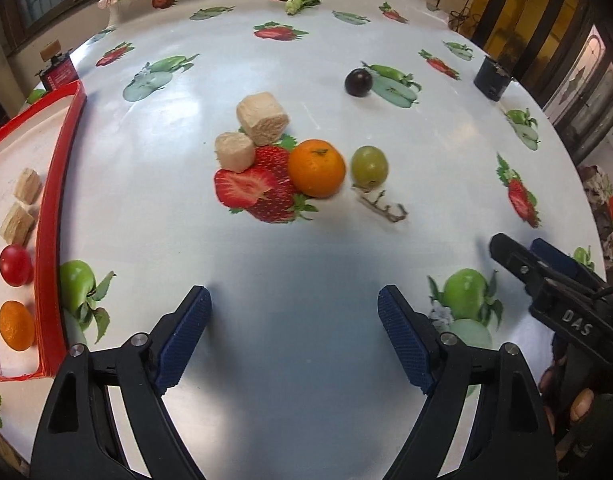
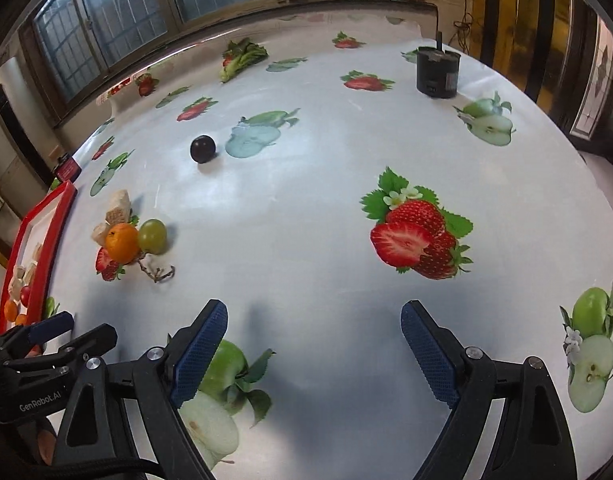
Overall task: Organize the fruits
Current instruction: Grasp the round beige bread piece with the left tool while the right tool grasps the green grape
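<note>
Fruits: nothing's in either set of jaws right now, all of it sits further out on the table.
Left gripper (image 1: 294, 320): spread wide, holding nothing, bare tablecloth (image 1: 306, 248) between the blue pads.
Right gripper (image 2: 314, 336): same deal, wide open and holding nothing.
Orange (image 1: 316, 168): straight ahead of the left jaws, touching or just about touching the green grape (image 1: 369, 165) to its right.
Stem (image 1: 382, 205): bare twig lying just in front of the grape.
Beige blocks (image 1: 262, 118): two, just behind-left of the orange.
Dark grape (image 1: 358, 82): well apart, further back.
Red tray (image 1: 54, 216): left edge; only the left cam really shows inside: a cherry tomato (image 1: 15, 265), small orange (image 1: 15, 325), more blocks.
Black cylinder (image 2: 437, 72): clearer from the right cam, far back.
</note>
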The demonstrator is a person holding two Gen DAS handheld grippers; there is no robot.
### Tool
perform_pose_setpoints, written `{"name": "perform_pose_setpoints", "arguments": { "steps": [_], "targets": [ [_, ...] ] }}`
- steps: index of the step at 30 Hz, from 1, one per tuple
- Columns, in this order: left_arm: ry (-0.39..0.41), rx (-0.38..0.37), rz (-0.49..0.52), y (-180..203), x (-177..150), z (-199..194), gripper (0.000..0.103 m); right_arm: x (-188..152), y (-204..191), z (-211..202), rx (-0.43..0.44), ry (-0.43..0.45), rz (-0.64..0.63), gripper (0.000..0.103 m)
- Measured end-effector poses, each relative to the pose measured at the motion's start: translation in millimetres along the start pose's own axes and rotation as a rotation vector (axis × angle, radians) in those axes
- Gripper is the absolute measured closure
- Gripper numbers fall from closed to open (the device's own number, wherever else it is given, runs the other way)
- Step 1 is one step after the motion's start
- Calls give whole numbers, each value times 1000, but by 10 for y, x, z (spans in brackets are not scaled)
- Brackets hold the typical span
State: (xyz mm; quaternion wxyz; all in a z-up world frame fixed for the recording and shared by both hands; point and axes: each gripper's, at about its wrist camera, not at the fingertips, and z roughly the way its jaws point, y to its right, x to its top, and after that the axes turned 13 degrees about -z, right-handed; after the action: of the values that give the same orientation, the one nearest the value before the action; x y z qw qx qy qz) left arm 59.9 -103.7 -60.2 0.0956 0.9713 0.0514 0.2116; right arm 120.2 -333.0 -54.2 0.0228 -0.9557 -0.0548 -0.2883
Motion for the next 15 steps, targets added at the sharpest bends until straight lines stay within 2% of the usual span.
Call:
{"name": "perform_pose_setpoints", "arguments": {
  "steps": [4,6,8,11,13,15],
  "targets": [
    [35,-33,18,55,27,-237,18,-7,-18,-47,1,20,-14,13],
    [95,17,56,83,56,-325,18,23,-61,-90,16,36,-33,13],
    [134,60,83,52,97,-353,18,66,-135,-140,59,54,-68,13],
    [135,53,59,-135,211,-292,18,141,-346,-179,150,96,-179,14],
    [132,56,45,-263,299,-221,18,185,-510,-187,171,120,-260,16],
    [130,47,41,-357,380,-165,18,242,-650,-137,189,122,-319,26]
  ]
}}
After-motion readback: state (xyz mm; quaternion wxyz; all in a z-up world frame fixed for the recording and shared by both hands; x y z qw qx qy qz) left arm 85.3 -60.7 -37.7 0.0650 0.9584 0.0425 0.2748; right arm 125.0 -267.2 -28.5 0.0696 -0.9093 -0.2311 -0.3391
